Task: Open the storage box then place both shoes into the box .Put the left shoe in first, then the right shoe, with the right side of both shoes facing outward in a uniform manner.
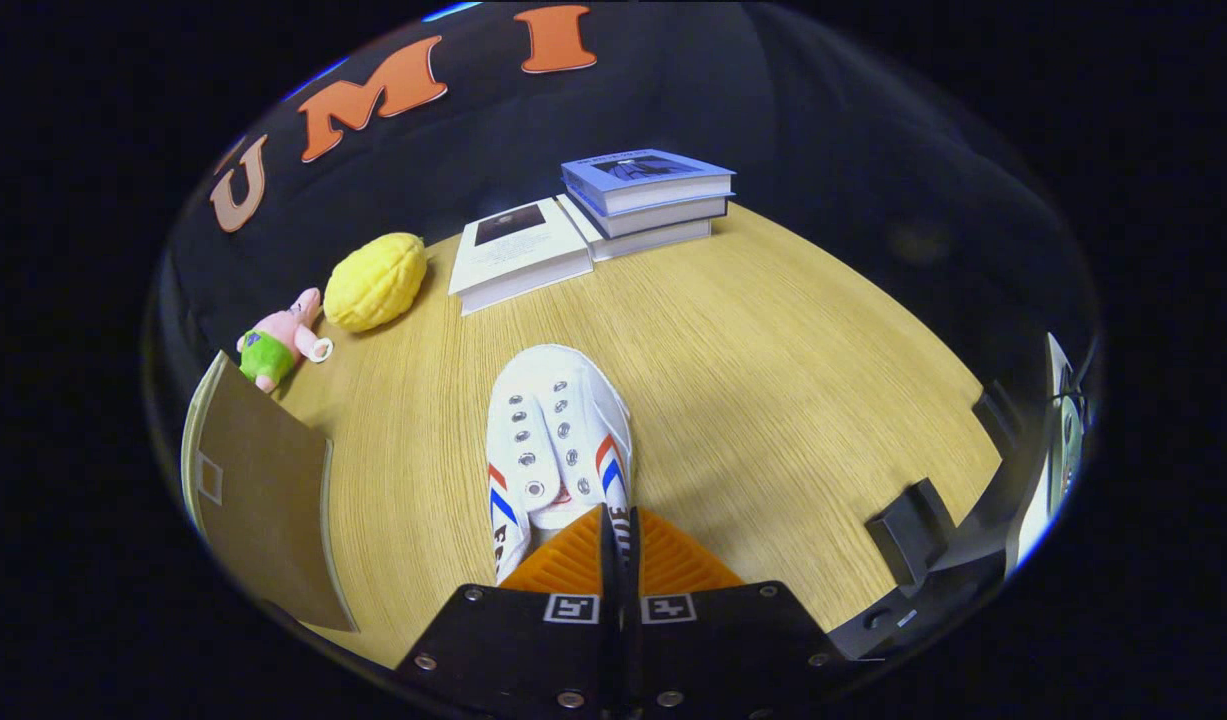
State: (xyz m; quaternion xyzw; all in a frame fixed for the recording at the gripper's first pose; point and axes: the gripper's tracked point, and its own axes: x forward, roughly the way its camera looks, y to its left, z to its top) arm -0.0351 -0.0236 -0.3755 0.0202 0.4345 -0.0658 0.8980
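pinching the white shoe [558, 440] at its heel edge with the claw [618, 535], both fingers pressed close together on the thin rear collar, likely because that rim is the one part narrow enough to clamp and leaves the body hanging free for carrying; holding it just ahead of the fingers, over the wooden bench [773, 360], though hard telling whether the sole is lifted or resting; pointing toe away from the claw toward the books [593, 225], long axis running straight along the finger line, top with eyelets facing up; showing red and blue stripes on both flanks; sitting to the left, a brown flap of the storage box [258, 490], apparently already opened; lying beyond, a yellow plush [375, 282] and a pink toy [278, 345], well apart from the shoe
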